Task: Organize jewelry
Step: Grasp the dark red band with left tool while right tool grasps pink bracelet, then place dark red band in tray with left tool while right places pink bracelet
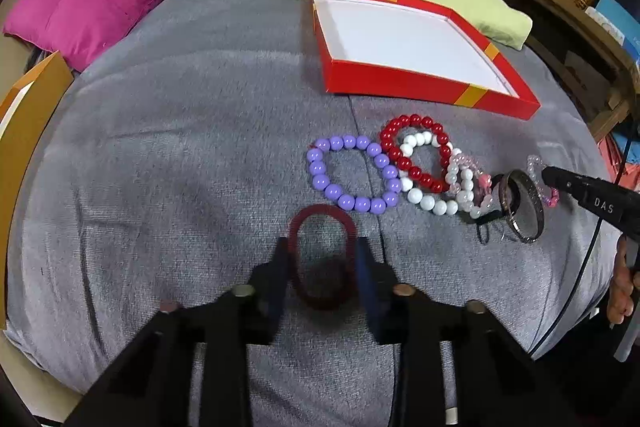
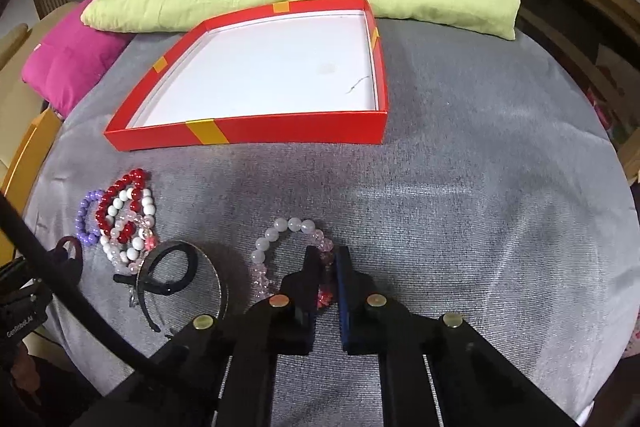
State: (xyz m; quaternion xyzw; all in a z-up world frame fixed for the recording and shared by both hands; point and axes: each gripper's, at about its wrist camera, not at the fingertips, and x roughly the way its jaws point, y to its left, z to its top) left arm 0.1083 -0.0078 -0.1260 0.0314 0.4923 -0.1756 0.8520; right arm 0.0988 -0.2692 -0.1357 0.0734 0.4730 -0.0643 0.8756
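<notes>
Now the pick-up step is in hand. The left tool [image 1: 322,259] pinches a dark red bangle [image 1: 322,255] across its width, its long axis running away toward the red box [image 1: 400,83] at the gray surface's far edge. The right tool [image 2: 327,267] looks pressed together on a pink-and-white bead bracelet [image 2: 280,231], though its fingers hide the contact. Next, I judge, both must lift and carry to the empty box.
</notes>
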